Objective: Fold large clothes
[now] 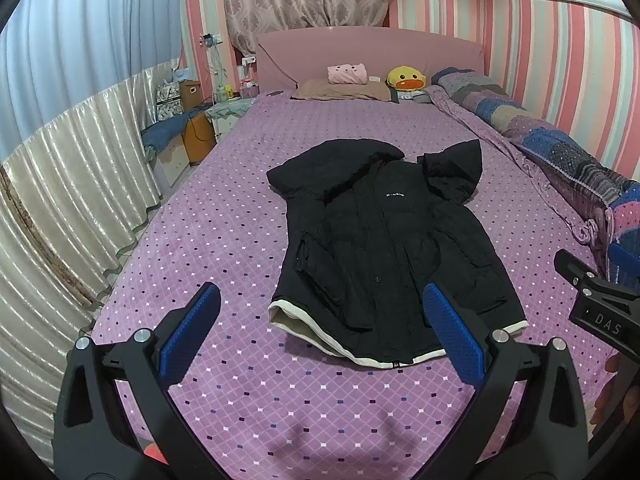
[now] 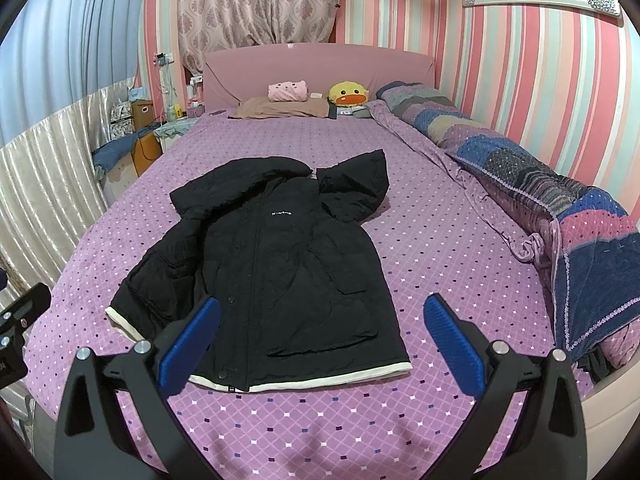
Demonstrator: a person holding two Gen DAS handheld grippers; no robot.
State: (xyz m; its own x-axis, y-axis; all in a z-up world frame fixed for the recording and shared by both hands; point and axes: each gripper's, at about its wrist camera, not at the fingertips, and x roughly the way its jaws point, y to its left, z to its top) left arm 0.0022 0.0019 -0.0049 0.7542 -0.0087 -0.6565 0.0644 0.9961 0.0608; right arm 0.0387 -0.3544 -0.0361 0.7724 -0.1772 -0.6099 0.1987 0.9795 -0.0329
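Left wrist: jacket (image 1: 384, 248) lies ahead of both spread-apart grippers (image 1: 322, 326) (image 2: 322, 338) (untouched).

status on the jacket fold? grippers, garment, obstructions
Left gripper and right gripper open, empty, above bed's near edge. Black jacket front-up on the purple bedspread, unfolded. Nothing on it.

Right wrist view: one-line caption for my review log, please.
Open right gripper hovers above the hem of a black hooded jacket spread on the purple bedspread.
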